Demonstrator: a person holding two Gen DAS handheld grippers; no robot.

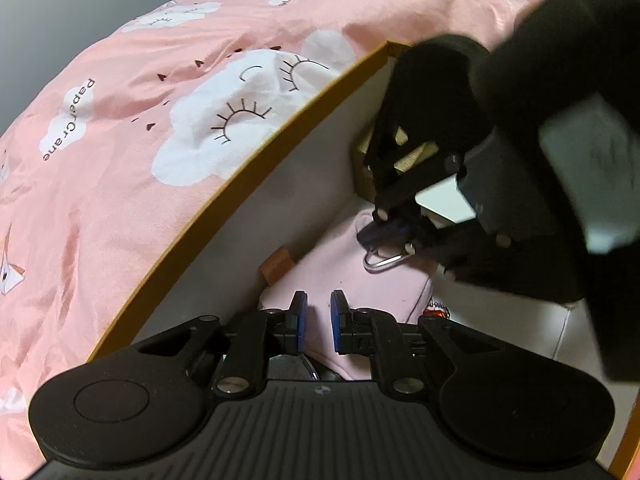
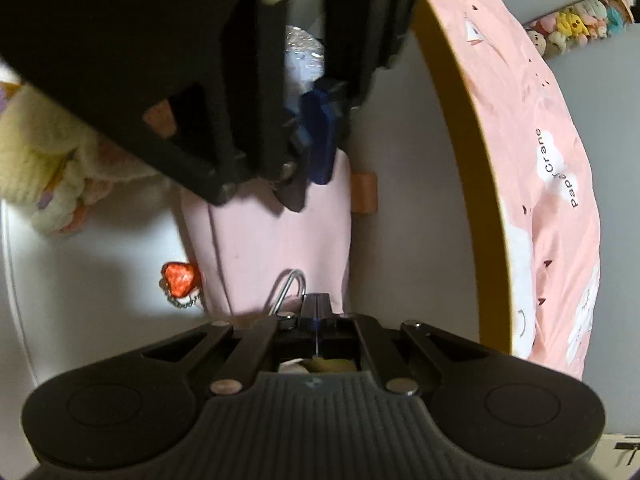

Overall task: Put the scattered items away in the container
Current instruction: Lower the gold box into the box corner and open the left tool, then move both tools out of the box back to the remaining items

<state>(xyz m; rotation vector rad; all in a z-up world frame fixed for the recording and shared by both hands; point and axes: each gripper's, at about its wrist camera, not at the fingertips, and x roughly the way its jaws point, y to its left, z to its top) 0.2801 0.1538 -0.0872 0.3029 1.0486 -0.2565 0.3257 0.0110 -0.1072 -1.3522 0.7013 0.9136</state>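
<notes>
A white box with a tan rim [image 1: 224, 204] sits on a pink bed cover. Inside lies a pale pink pouch [image 1: 348, 268] with a silver clip ring [image 1: 382, 262] and a red heart charm [image 2: 180, 278]. My left gripper [image 1: 319, 320] hovers over the pouch's near end with its blue pads slightly apart and nothing between them. My right gripper [image 2: 316, 306] has its fingers closed together at the pouch's top, beside the silver ring [image 2: 290, 290]; it also shows in the left wrist view [image 1: 390, 232]. Whether it pinches the fabric is hidden.
A pink cloud-print duvet [image 1: 160, 100] surrounds the box. Inside the box are a small orange block [image 1: 278, 266], a wooden piece [image 1: 412, 156], a yellow plush toy [image 2: 52, 152] and a shiny wrapped item [image 2: 304, 56]. Plush toys [image 2: 576, 24] line a far shelf.
</notes>
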